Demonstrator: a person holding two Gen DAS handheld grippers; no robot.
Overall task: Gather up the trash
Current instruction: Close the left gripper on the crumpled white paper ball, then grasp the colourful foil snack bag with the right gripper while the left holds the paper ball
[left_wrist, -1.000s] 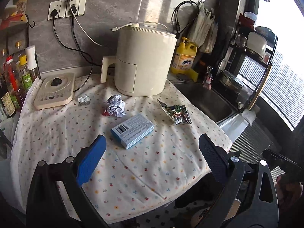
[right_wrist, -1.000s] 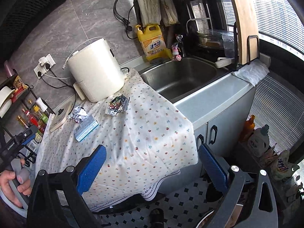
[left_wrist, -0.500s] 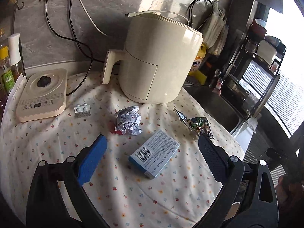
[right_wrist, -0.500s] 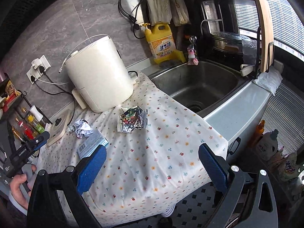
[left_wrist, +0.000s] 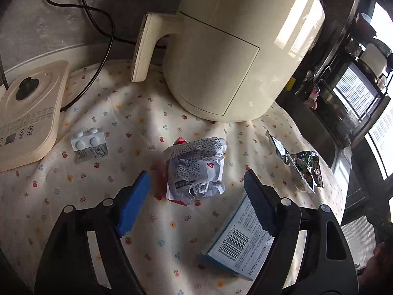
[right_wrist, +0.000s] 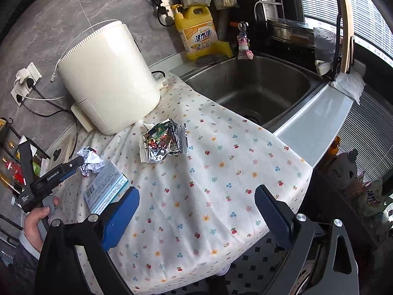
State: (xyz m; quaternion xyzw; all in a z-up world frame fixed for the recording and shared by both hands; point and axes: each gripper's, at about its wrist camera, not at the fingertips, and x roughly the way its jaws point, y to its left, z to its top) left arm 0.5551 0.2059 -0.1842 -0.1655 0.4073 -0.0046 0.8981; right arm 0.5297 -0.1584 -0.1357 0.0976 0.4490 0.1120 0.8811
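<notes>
A crumpled paper wrapper [left_wrist: 196,169] lies on the flowered cloth, just ahead of and between the open fingers of my left gripper [left_wrist: 196,196]; it also shows in the right wrist view [right_wrist: 89,161]. A blue and white carton [left_wrist: 243,241] lies under the left gripper's right finger. A foil snack bag [left_wrist: 299,164] lies to the right, also in the right wrist view [right_wrist: 163,141]. A small pill blister [left_wrist: 89,142] lies to the left. My right gripper [right_wrist: 196,215] is open and empty above the cloth's front part.
A cream air fryer [left_wrist: 231,49] stands behind the trash. A cream scale-like appliance [left_wrist: 27,115] sits at left with cables. The steel sink [right_wrist: 255,91] lies right of the cloth, a yellow detergent jug [right_wrist: 196,32] behind it. Bottles stand at far left [right_wrist: 12,169].
My left gripper has moved forward and down toward the crumpled wrapper, which now sits between its fingers. My right gripper has moved closer over the cloth. Both stayed open.
</notes>
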